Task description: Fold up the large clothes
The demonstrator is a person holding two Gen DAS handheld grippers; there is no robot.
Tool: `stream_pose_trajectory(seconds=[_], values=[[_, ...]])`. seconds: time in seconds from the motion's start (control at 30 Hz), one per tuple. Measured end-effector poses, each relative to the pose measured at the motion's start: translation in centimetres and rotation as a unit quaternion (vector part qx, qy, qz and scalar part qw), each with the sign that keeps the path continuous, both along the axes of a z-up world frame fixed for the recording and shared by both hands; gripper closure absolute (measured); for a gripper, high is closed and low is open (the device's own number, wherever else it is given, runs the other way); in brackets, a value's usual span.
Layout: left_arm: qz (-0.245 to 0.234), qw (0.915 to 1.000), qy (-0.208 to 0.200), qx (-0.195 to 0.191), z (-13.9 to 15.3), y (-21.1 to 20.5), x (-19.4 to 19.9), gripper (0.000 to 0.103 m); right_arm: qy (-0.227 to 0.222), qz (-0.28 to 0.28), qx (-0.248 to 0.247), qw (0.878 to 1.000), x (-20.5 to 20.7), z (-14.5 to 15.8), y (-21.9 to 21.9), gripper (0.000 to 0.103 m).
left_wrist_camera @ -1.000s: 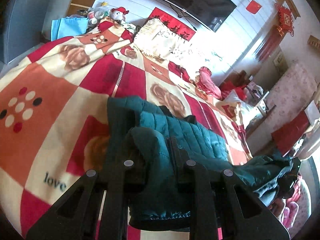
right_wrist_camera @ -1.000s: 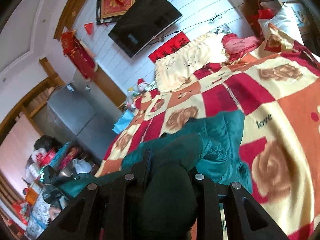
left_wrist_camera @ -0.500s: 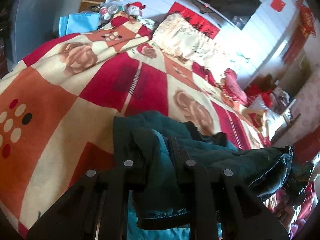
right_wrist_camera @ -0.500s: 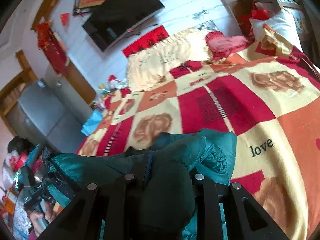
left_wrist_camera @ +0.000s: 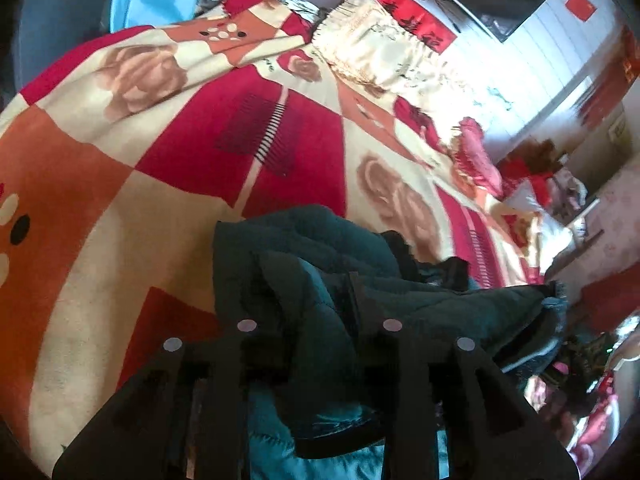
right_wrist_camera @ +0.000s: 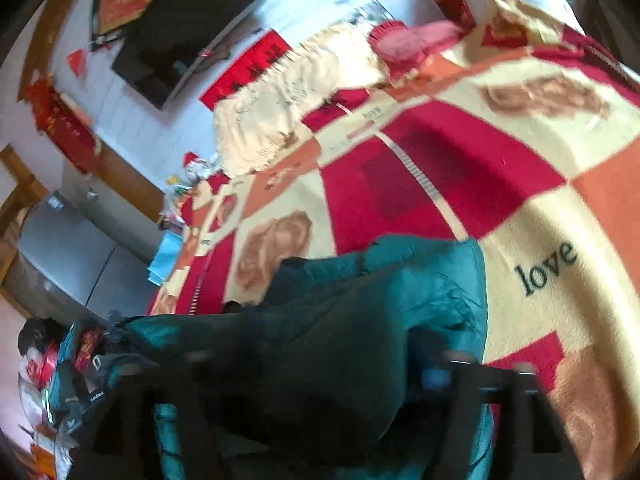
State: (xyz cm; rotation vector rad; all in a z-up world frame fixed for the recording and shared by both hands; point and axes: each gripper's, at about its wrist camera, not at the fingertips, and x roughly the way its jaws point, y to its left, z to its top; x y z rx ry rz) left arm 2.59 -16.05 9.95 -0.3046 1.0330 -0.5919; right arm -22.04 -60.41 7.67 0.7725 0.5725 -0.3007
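Both grippers dropped toward the blanket with the teal jacket — right gripper just sprang wide, left gripper easing off its fold — so release evenly and keep edges aligned.

We see daylight fall brightly on the patterned blanket, bleaching the white wall beyond it. The dark green jacket lying on that blanket sits in shadow. Motion blur smears the right wrist view; fisheye curvature and black vignetting ring both pictures.
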Motion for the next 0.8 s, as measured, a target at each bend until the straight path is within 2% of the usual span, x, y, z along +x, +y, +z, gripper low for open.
stream_pose_trajectory(seconds=[0.07, 0.13, 0.33, 0.4, 0.47, 0.53, 0.67, 0.8], values=[[-0.009, 0.9998, 0.005, -0.017, 1.0, 0.7, -0.3, 0.064, 0.000, -0.004, -0.015, 1.000, -0.8, 1.2, 0.6, 0.022], [-0.018, 0.9997, -0.003, -0.013, 2.0, 0.8, -1.0, 0.059, -0.001, -0.002, -0.029, 1.000, -1.5, 2.3, 1.2, 0.022], [-0.022, 0.9992, -0.031, 0.009, 3.7, 0.6, -2.5, 0.056, -0.011, 0.008, -0.072, 0.997, -2.8, 4.6, 4.0, 0.022], [-0.013, 0.9993, -0.034, 0.008, 3.9, 0.8, -2.5, 0.052, -0.002, 0.042, -0.087, 0.995, -1.7, 4.7, 5.6, 0.022], [0.011, 0.9981, -0.059, 0.013, 4.6, 1.2, -2.7, 0.040, 0.019, 0.081, -0.109, 0.991, -0.1, 4.4, 7.7, 0.022], [0.029, 0.9949, -0.093, 0.022, 5.4, 1.6, -3.1, 0.036, 0.030, 0.110, -0.134, 0.984, 1.2, 4.1, 9.7, 0.022], [0.031, 0.9903, -0.125, 0.052, 5.8, 1.4, -3.6, 0.035, 0.039, 0.152, -0.164, 0.974, 3.8, 3.3, 12.9, 0.022], [0.023, 0.9864, -0.148, 0.068, 5.3, 0.7, -4.3, 0.035, 0.046, 0.168, -0.172, 0.970, 5.5, 2.3, 14.6, 0.022]])
